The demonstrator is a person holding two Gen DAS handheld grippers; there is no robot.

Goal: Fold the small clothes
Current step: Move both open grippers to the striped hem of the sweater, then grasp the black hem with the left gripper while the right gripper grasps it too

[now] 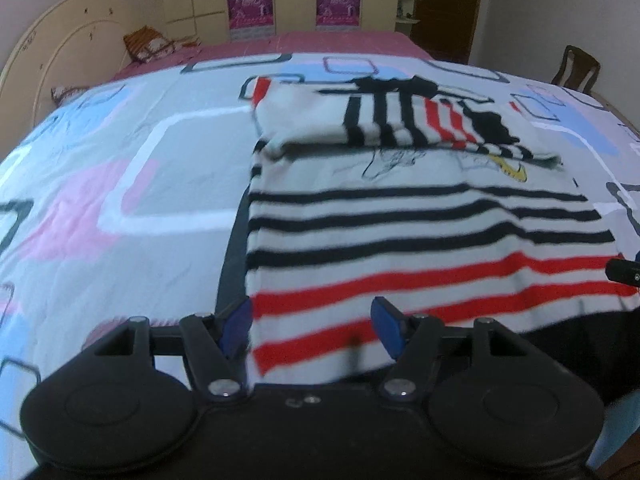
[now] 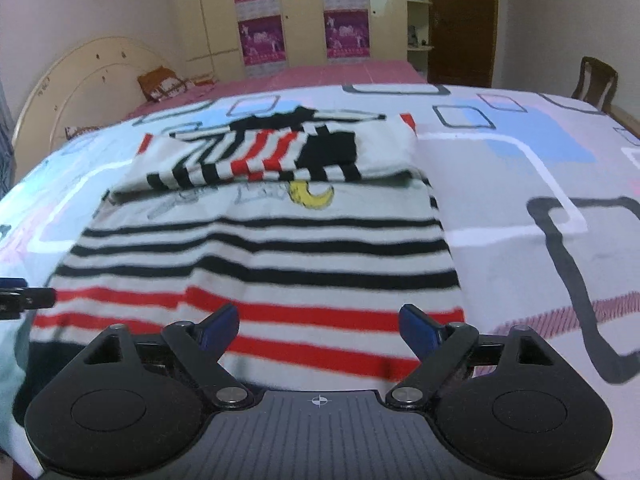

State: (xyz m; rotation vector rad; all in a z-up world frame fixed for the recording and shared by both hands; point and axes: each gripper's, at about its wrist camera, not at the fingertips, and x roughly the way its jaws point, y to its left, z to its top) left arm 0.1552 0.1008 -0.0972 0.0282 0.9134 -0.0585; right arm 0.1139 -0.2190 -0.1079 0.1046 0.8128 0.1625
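Both grippers spread, left gripper [image 1: 312, 328] and right gripper [image 2: 318, 330] hover at the shirt's [image 2: 260, 248] near hem, stripes running crosswise, folded top far ahead.

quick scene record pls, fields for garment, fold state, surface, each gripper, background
garment: striped shirt, black and red stripes on white
fold state: sleeves and top folded over onto the chest; lower part lies flat
surface: patterned bedsheet
left gripper: open, over the hem's left end
right gripper: open, over the hem's right part
background: wardrobe, headboard, chair
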